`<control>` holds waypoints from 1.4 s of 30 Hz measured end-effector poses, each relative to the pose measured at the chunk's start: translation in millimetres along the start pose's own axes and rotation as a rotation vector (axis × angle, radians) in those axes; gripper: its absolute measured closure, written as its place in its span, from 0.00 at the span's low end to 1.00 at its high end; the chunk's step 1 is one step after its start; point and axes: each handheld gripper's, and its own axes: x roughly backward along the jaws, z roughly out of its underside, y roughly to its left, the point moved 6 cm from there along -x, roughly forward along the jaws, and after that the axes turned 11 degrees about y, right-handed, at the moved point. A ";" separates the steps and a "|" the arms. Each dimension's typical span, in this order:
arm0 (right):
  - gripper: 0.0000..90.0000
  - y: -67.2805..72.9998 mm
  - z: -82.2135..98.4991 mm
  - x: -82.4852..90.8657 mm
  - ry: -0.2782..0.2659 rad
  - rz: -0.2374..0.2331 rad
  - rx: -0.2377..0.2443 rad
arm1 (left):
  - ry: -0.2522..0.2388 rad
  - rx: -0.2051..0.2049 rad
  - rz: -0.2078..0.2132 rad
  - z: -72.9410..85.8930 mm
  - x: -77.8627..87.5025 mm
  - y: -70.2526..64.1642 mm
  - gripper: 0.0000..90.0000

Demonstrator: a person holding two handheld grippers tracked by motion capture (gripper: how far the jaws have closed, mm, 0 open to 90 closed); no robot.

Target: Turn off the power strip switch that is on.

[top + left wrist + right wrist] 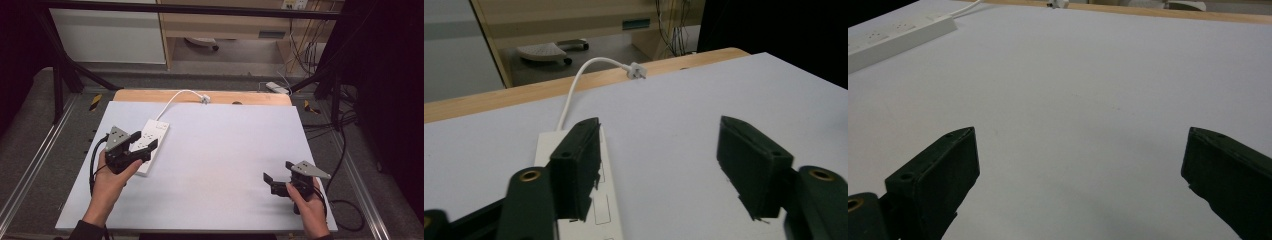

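White power strip [151, 141] lies toward the left edge of the grey table [220, 150], its cord [172, 101] running to the far edge. Over its near end, the left gripper [145, 139] hangs with jaws apart, nothing clamped. Well right of the strip, the right gripper [278, 172] is spread wide, empty.

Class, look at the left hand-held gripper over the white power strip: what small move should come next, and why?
Probably shift the left hand-held gripper sideways until its jaws straddle the power strip, then lower it. In the left gripper view one jaw sits over the strip while the other stands over bare table, so closing now would likely miss it.
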 end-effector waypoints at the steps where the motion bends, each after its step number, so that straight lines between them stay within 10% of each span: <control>1: 0.03 0.1 -0.1 0.0 -0.001 0.000 0.002 | 0.001 0.000 0.002 0.7 -0.1 0.2 0.45; 23: 0.03 0.6 0.0 -0.5 0.002 0.001 0.003 | 0.052 0.006 0.011 16.2 -2.2 10.2 0.99; 42: 0.03 1.6 1.7 -2.9 0.014 -0.004 -0.001 | 0.146 0.049 -0.004 45.6 -9.5 27.4 1.00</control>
